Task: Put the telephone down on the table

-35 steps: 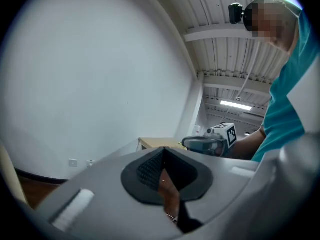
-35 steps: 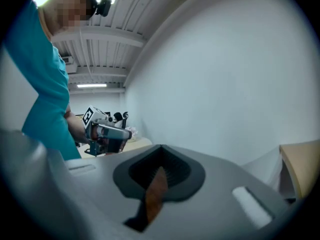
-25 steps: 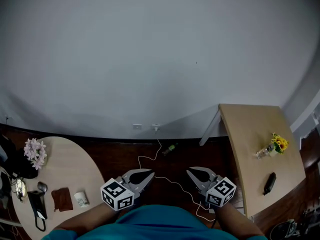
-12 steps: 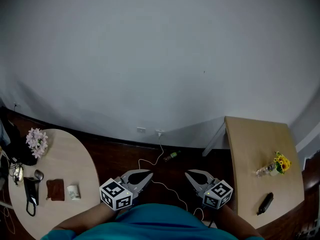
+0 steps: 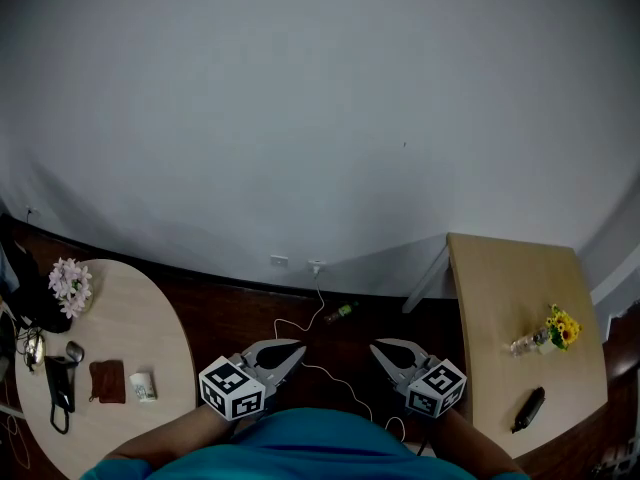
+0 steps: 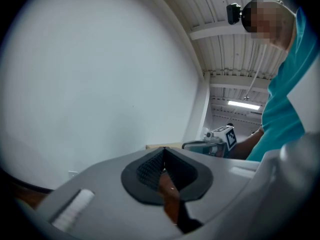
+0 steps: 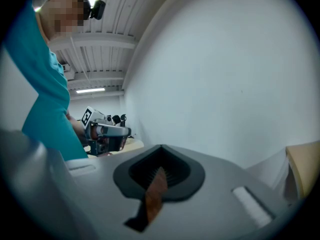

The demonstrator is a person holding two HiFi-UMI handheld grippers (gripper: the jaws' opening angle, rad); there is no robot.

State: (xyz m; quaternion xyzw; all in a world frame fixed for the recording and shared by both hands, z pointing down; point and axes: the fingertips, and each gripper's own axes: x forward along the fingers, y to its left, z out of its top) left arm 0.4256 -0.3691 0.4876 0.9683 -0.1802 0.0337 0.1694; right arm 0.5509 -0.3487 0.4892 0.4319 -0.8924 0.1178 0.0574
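The left claw [image 5: 297, 350] is closed, its jaws meeting at the tips with nothing between them. The right claw [image 5: 378, 349] is closed and empty too. Both sit low in the middle of the frame, side by side but apart, pointing up the picture toward the white wall [image 5: 320, 118], with dark floor [image 5: 230, 313] beneath them.

The telephone [image 5: 528, 409], a dark oblong handset as far as the head view shows, lies flat on the rectangular desk [image 5: 500, 288] at the lower right of the frame. It is well apart from both claws and nearer the right one. Its long axis runs on a diagonal from lower left to upper right; which end is which cannot be told.

Above it on the same desk a small vase [image 5: 524, 344] holds yellow flowers [image 5: 560, 321].

At the lower left, a round desk [image 5: 130, 318] carries a white cup [image 5: 143, 386] whose inside cannot be seen. Just left of the cup is a brown pouch [image 5: 107, 380], and pale pink flowers [image 5: 70, 283] sit further up.
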